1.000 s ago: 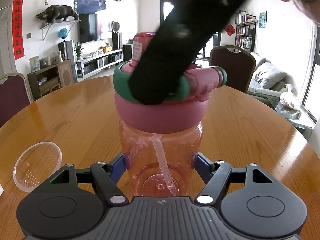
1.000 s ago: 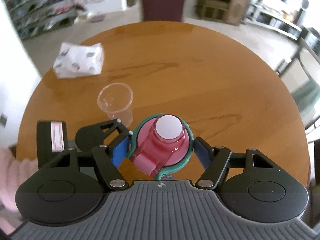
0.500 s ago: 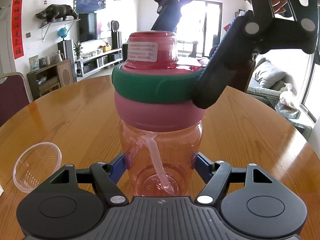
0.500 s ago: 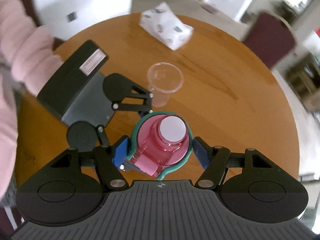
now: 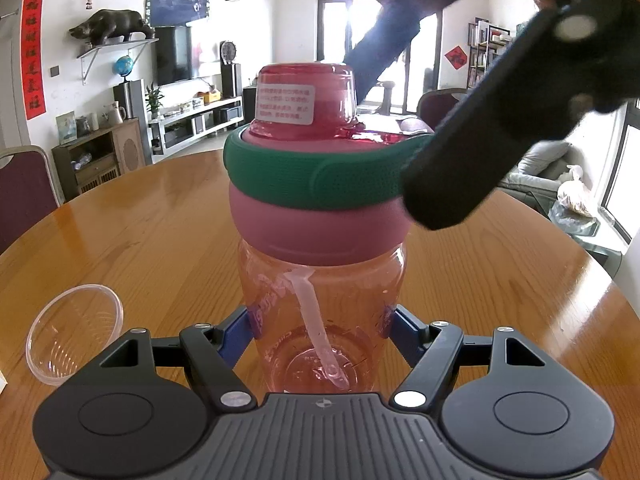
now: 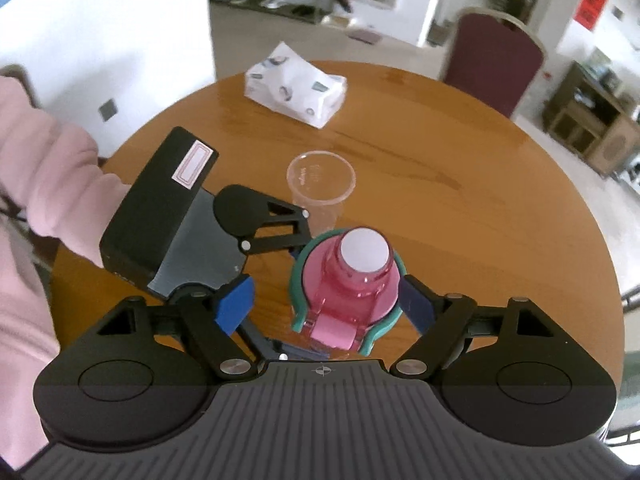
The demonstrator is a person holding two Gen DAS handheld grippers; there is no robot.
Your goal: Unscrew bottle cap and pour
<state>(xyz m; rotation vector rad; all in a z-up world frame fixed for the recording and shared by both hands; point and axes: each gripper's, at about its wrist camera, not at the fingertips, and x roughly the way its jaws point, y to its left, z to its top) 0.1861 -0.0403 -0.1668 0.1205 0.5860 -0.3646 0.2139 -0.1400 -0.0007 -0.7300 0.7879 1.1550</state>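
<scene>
Clamping the bottle (image 5: 320,312), left hand-held gripper (image 5: 320,332); right one (image 6: 326,304) open; cup (image 6: 320,188) beside.

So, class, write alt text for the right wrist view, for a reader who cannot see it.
Seen from above, the right gripper straddles the pink, green-ringed cap of a bottle, its left pad clear of it. The left gripper clamps the bottle lower down, beside a clear plastic cup on the round wooden table.

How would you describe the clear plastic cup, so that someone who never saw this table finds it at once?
On the round wooden table, look just beyond the pink bottle with the green-ringed lid. The clear plastic cup stands upright there, empty. Unlike the white patterned tissue pack farther back, it is transparent and round.
</scene>
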